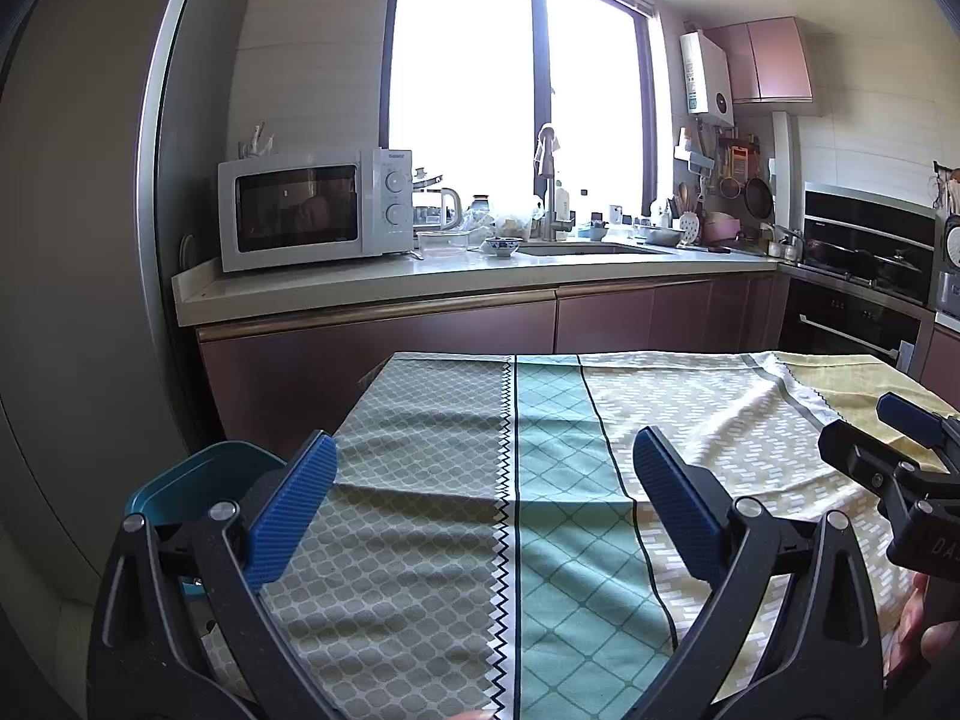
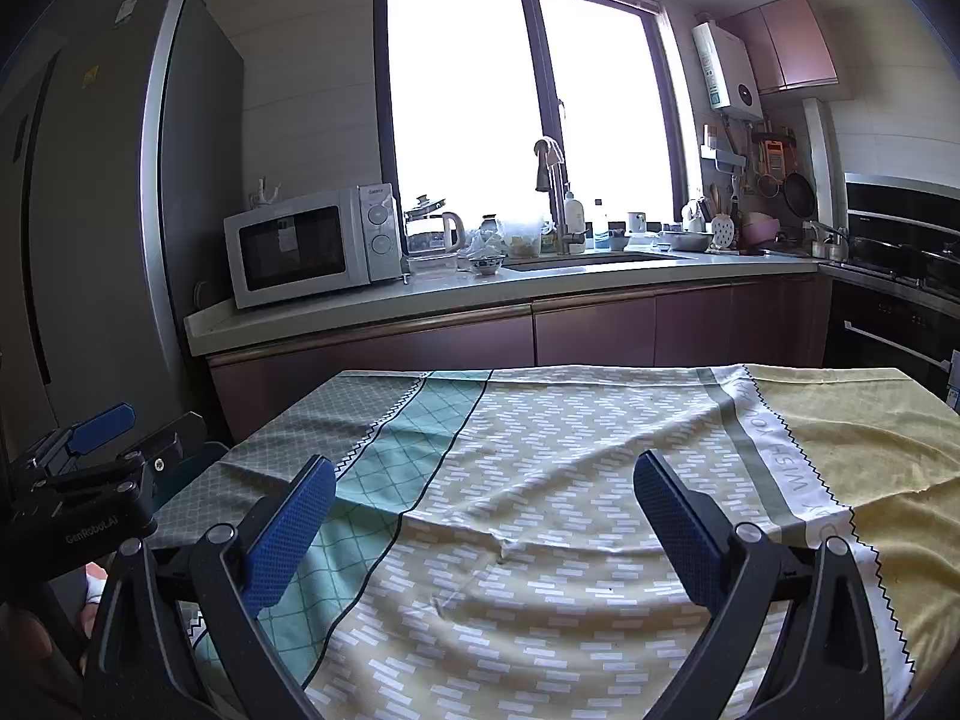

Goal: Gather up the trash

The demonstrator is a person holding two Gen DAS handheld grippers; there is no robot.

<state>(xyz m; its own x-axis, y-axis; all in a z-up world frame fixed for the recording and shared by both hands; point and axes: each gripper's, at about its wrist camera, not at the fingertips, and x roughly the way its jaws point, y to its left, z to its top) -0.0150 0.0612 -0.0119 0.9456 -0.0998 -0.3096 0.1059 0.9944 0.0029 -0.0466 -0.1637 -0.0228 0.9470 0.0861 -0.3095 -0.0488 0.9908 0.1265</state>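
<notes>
My left gripper (image 1: pixel 485 450) hangs open above a table covered with a patterned cloth (image 1: pixel 540 480), nothing between its blue pads. My right gripper (image 2: pixel 485 474) is open too, over the yellow-and-white part of the same cloth (image 2: pixel 540 540). Each gripper shows in the other's view: the right one (image 1: pixel 888 456) at the right edge, the left one (image 2: pixel 90 468) at the left edge. A teal bin (image 1: pixel 198 480) stands on the floor beside the table's left side, partly hidden behind my left finger. No loose trash shows on the cloth.
Beyond the table runs a kitchen counter (image 1: pixel 420 282) with a white microwave (image 1: pixel 312 207), a kettle, bowls, a sink and a tap. A tall grey fridge (image 2: pixel 108 210) stands at the left. An oven and hob (image 1: pixel 864 252) fill the right side.
</notes>
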